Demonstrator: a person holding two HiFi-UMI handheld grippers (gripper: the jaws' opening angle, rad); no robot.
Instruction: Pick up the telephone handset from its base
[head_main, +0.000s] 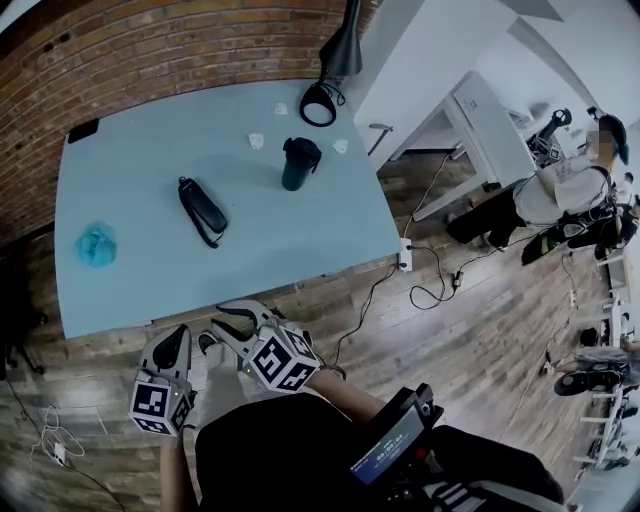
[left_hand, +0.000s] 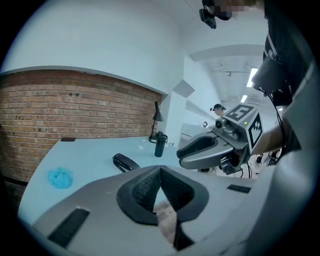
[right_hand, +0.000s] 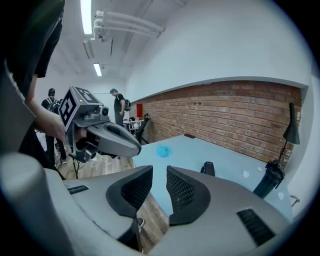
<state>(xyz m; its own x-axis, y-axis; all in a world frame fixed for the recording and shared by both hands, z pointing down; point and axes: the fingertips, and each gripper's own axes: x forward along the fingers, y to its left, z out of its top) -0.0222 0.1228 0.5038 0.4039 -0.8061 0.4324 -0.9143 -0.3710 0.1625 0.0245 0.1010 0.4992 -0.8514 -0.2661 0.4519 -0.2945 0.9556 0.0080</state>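
Note:
The black telephone (head_main: 203, 210) lies near the middle of the pale blue table (head_main: 150, 290), its handset resting on the base. It also shows small in the left gripper view as the telephone (left_hand: 125, 162) and in the right gripper view as the telephone (right_hand: 207, 168). Both grippers hang over the wooden floor in front of the table's near edge, well short of the phone. My left gripper (head_main: 180, 335) (left_hand: 160, 170) has its pads meeting at the tips, with nothing in them. Beside it, my right gripper (head_main: 232, 312) (right_hand: 160, 175) shows a narrow gap between its pads, also with nothing in it.
A black tumbler (head_main: 299, 163) stands to the right of the phone. A blue crumpled cloth (head_main: 96, 244) lies at the table's left. A black lamp (head_main: 340, 50) and white scraps sit at the far edge. Cables (head_main: 430, 290) trail on the floor; people stand at the right.

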